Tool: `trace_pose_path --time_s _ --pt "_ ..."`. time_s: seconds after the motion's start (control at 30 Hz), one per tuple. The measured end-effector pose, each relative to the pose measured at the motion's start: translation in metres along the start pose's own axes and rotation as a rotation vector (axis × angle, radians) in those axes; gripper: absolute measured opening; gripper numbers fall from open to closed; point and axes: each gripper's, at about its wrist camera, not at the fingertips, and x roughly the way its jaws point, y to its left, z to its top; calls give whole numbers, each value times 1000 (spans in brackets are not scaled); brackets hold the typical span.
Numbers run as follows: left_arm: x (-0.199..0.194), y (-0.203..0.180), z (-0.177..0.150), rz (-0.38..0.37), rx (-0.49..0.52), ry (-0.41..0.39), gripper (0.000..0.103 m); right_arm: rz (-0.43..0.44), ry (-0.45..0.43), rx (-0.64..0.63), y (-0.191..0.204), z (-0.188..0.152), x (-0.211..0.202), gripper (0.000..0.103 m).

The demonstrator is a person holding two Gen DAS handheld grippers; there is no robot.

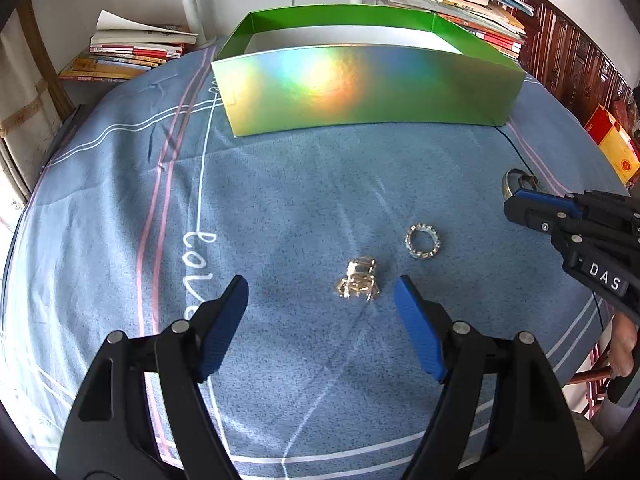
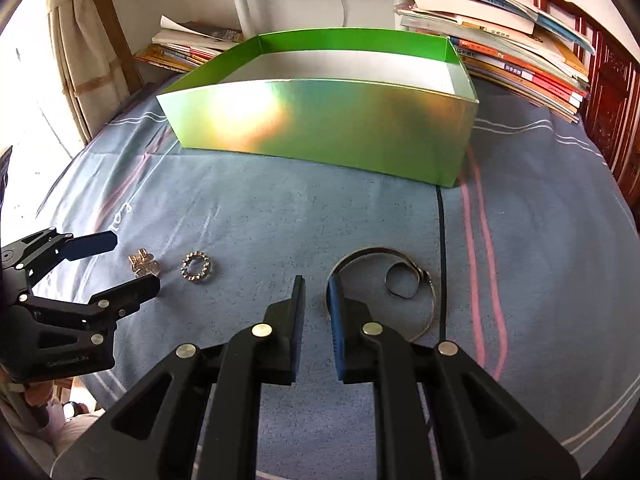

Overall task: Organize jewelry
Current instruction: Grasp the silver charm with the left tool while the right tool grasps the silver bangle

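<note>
Jewelry lies in a loose row on the blue cloth of the counter (image 2: 280, 216): a gold tangled piece (image 1: 357, 283), a beaded ring (image 1: 422, 241) just beside it at 2 o'clock, and, well apart at 3 o'clock, a thin metal bangle (image 2: 400, 254) with a dark ring (image 2: 402, 282) inside its loop. The left hand-held gripper (image 1: 321, 300) is wide open and holds nothing; its jaws stand on both sides of the gold piece, probably to close on it. The right hand-held gripper (image 2: 316, 292) is nearly closed but with a gap, empty, its blue pad touching or just beside the bangle's rim. The green box (image 1: 360, 84) waits open at 12 o'clock, likely the destination. Between jewelry and box the cloth is free; book stacks (image 2: 500, 44) stand behind.
</note>
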Motion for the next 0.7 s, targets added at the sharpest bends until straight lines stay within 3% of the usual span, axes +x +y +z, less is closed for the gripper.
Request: trace_pose_path --time_s 0.37,0.53,0.7 --pt "4 4 0 -25 -24 -6 72 -39 -11 10 3 -4 0 16" --pt "3 7 2 -8 -56 -38 45 -92 -27 27 0 -6 -2 16" --pt "3 10 3 6 -72 -43 42 -90 -30 34 -4 -7 -2 16"
